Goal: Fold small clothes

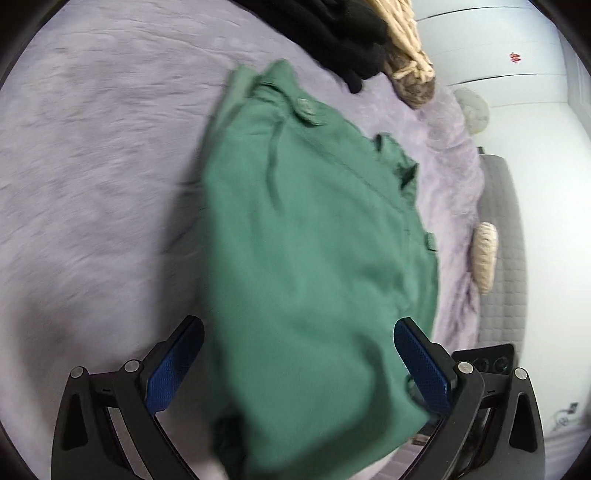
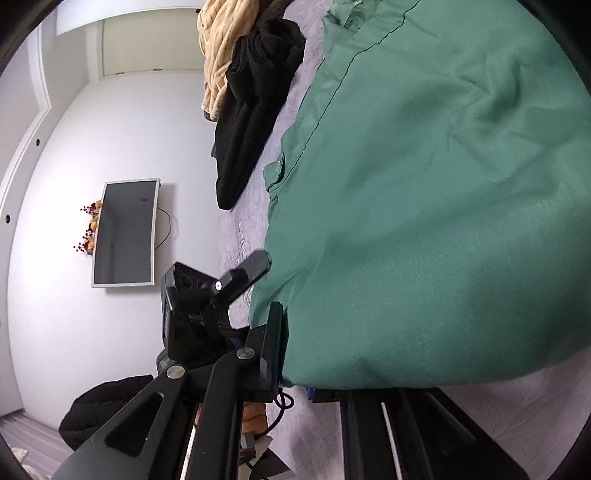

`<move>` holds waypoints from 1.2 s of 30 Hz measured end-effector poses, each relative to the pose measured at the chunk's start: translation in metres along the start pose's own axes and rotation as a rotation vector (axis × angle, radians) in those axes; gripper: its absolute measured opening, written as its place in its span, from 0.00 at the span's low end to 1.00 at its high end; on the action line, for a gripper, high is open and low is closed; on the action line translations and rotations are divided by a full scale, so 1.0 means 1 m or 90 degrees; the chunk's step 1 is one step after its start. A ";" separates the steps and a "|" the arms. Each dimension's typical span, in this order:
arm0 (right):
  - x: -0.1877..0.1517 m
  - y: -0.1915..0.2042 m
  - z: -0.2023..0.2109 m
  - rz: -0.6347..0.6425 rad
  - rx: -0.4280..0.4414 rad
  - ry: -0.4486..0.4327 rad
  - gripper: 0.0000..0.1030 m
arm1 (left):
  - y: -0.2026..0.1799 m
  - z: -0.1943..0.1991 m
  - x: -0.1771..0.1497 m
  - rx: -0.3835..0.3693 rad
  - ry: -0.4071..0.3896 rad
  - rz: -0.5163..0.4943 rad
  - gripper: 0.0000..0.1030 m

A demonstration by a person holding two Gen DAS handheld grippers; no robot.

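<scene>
The green garment [image 1: 314,258] lies nearest, spread on the lilac blanket [image 1: 92,166], its long axis running away from the left gripper [image 1: 299,332], buttoned tab at the far end; that gripper's jaws stand wide apart over it; the right gripper [image 2: 295,373] is clamped on its edge; no writing is legible.

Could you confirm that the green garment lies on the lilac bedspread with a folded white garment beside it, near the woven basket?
Not quite: the garment beside the green garment is black, not white, as the left wrist view shows. The lilac bedspread and woven basket are right.
</scene>
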State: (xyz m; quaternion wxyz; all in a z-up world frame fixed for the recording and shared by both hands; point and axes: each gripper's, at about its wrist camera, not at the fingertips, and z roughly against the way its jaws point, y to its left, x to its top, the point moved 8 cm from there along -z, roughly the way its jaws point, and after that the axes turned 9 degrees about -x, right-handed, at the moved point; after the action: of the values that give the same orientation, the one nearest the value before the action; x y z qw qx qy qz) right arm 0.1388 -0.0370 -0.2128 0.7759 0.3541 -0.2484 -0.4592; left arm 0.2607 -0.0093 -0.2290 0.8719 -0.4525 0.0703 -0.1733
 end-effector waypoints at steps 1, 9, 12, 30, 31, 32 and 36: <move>-0.001 -0.002 -0.002 0.000 -0.003 0.003 0.10 | -0.005 -0.007 0.003 -0.011 0.007 0.000 1.00; -0.038 -0.046 -0.016 0.016 -0.125 0.111 0.14 | -0.005 -0.039 0.002 0.156 0.026 -0.082 0.70; -0.043 -0.063 -0.001 0.028 -0.172 0.130 0.21 | -0.006 -0.041 0.001 0.184 0.017 -0.098 0.70; 0.040 -0.077 0.099 0.134 -0.312 -0.052 0.16 | -0.006 -0.049 0.000 0.259 0.010 -0.118 0.71; 0.041 -0.081 0.094 0.144 -0.325 -0.051 0.15 | -0.006 -0.049 0.000 0.262 0.009 -0.118 0.71; 0.042 -0.087 0.091 0.152 -0.339 -0.047 0.15 | -0.005 -0.050 0.000 0.266 0.008 -0.118 0.71; 0.044 -0.118 0.074 0.133 -0.353 -0.023 0.15 | -0.004 -0.051 0.001 0.307 0.003 -0.137 0.43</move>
State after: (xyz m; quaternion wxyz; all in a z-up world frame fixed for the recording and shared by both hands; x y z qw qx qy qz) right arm 0.0432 -0.1389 -0.2551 0.8815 0.0928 -0.1623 -0.4337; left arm 0.2463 -0.0507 -0.2549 0.9310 -0.2357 -0.0197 -0.2780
